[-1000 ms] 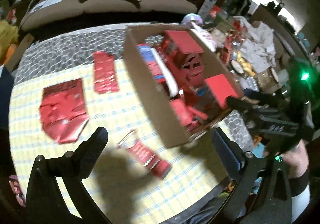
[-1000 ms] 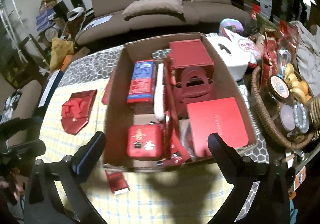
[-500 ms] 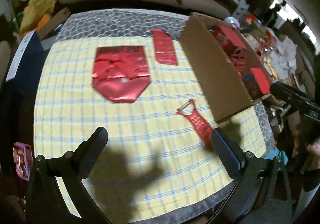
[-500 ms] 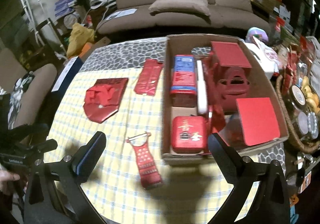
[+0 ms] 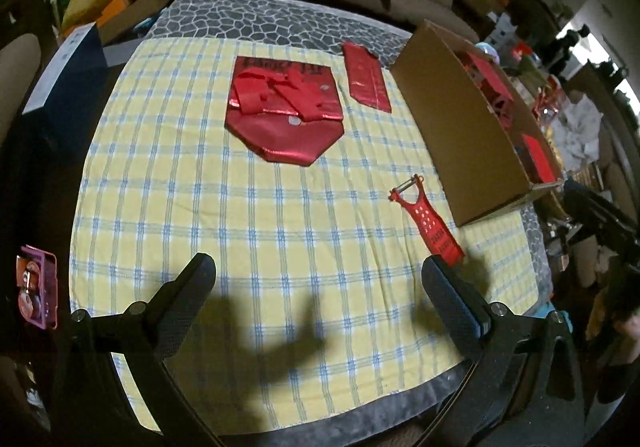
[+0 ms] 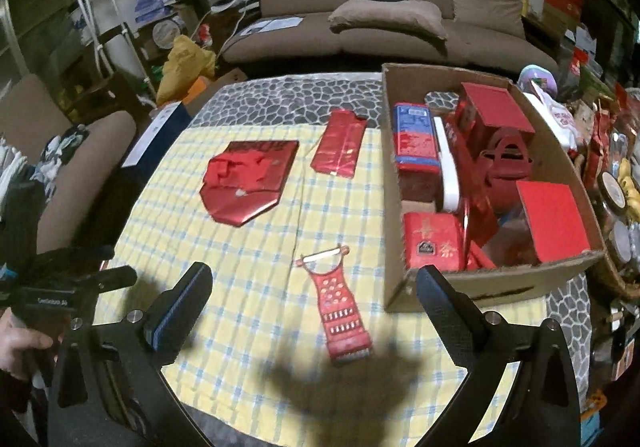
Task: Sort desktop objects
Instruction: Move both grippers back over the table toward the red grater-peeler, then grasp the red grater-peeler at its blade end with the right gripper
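- Hovering above the yellow checked cloth (image 5: 248, 231), my left gripper (image 5: 316, 271) has its fingers spread wide with nothing between them.
- My right gripper (image 6: 314, 283) is likewise wide apart and empty, held over the near edge of the table.
- Between my right fingers' line of sight lies the red peeler-grater (image 6: 338, 307), flat on the cloth, blade end pointing away, just left of the cardboard box (image 6: 472, 287).
- That box holds red boxes, a blue-and-red pack and a white item.
- Farther off, a flattened red gift bag (image 6: 248, 179) and a red foil packet (image 6: 340, 147) lie side by side, apart.
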{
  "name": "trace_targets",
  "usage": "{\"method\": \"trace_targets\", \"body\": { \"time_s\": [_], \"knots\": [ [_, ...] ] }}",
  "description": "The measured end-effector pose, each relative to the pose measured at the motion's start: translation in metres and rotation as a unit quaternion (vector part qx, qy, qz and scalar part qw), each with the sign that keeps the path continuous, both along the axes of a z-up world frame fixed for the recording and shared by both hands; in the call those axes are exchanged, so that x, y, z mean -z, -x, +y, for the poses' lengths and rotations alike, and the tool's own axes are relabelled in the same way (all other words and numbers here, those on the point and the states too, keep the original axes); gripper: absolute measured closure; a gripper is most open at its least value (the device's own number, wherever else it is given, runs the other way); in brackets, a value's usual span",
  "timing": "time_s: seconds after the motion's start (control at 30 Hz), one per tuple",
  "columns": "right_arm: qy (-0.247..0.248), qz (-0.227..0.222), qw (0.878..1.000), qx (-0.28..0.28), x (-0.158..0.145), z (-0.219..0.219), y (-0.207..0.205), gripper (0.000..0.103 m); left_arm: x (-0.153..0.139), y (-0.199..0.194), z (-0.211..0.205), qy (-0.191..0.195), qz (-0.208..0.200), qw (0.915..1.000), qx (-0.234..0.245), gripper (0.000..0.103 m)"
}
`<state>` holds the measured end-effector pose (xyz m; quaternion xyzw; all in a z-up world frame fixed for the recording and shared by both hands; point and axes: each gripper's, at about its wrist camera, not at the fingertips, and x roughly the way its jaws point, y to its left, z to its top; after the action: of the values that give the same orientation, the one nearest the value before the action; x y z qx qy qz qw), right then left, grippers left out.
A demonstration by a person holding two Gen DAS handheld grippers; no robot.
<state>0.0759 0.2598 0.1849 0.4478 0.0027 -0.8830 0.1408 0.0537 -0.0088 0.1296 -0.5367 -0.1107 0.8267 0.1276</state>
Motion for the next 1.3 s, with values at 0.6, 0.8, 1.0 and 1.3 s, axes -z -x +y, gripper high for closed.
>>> {"method": "trace_targets", "body": {
  "time_s": [0.6, 0.8, 1.0, 1.3],
  "knots": [
    [0.005, -0.041, 0.999, -0.006, 0.062, 0.000, -0.037, 0.001, 0.027, -0.020, 0.025, -0.011, -0.012, 0.9996, 0.022, 0.000],
    [-0.011, -0.061, 0.998, 0.001, 0.092, 0.001, -0.036, 0.002, 0.035, -0.022, 0.035, -0.018, -0.013, 0.9993, 0.031, 0.000],
    [-0.047, -0.085, 0.995, 0.006, 0.126, -0.001, -0.021, 0.008, 0.043, -0.020, 0.047, -0.022, -0.023, 0.9987, 0.041, 0.000],
    [-0.048, -0.114, 0.992, 0.026, 0.160, 0.013, 0.003, 0.014, 0.063, -0.011, 0.055, -0.029, -0.045, 0.9977, 0.041, 0.000]
  ]
}}
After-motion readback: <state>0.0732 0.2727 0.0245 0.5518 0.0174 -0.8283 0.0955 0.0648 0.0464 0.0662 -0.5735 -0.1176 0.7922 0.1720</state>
